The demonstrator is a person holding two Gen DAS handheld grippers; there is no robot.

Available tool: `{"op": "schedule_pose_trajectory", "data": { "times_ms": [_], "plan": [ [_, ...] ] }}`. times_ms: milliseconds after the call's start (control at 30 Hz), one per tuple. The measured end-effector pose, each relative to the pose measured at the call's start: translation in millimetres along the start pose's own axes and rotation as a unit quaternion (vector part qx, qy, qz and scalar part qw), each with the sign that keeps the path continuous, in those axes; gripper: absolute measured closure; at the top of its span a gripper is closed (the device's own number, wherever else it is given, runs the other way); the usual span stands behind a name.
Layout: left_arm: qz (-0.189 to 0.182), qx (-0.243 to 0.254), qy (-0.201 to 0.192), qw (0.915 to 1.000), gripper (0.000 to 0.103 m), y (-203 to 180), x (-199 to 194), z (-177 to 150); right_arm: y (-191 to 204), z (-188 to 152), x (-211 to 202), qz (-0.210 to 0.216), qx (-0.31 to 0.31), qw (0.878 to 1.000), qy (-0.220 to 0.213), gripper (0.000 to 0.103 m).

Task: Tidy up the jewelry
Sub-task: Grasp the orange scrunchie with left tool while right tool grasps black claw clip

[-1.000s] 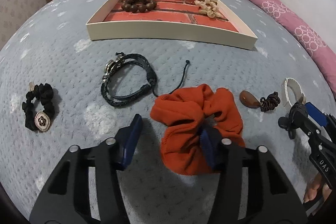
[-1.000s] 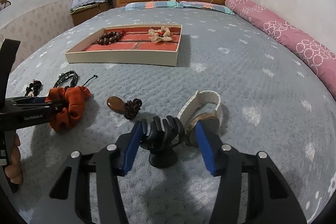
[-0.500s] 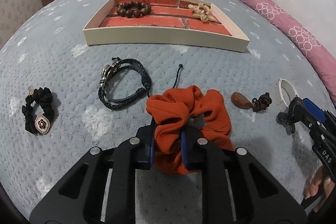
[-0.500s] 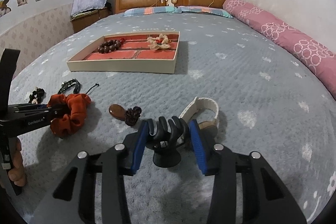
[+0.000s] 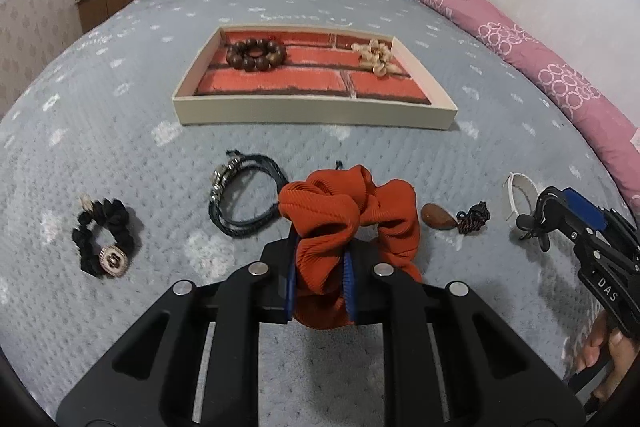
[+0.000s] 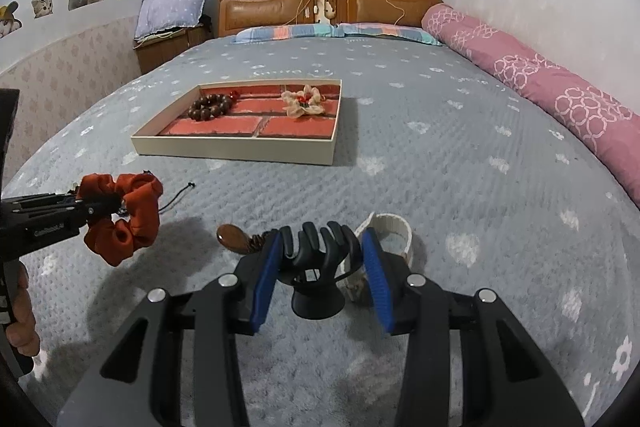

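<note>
Left wrist view: left hand-held gripper (image 5: pixel 320 283) pinches the scrunchie (image 5: pixel 352 215), lifted off the bed (image 5: pixel 120 131). Step in hand: carrying it to the tray (image 5: pixel 316 115) ahead; next move likely calls for a forward reach and release inside.

Right wrist view: right hand-held gripper (image 6: pixel 320 267) brackets the black claw clip (image 6: pixel 318 247), pads touching; apparently gripped, beside a white watch (image 6: pixel 390 229).

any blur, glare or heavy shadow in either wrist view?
Left wrist: mostly sharp, slight smear on the black scrunchie; strong fisheye bend, dark corners. Right wrist: sharp, no glare; soft shadow on the bedspread under the orange scrunchie and the black claw clip.
</note>
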State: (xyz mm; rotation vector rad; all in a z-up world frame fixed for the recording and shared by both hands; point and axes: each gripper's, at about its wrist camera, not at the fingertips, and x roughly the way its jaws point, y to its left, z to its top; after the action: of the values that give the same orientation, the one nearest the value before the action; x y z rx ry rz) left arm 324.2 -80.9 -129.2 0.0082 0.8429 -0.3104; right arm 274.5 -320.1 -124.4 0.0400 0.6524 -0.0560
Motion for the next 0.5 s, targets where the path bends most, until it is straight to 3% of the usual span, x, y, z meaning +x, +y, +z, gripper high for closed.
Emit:
{"op": "schedule_pose_trajectory", "data": {
  "times_ms": [500],
  "plan": [
    [0.022, -0.005, -0.026, 0.9994, 0.087, 15, -27, 17, 13, 27, -2, 0.0, -0.004, 1.0, -0.014, 0.062]
  ]
}}
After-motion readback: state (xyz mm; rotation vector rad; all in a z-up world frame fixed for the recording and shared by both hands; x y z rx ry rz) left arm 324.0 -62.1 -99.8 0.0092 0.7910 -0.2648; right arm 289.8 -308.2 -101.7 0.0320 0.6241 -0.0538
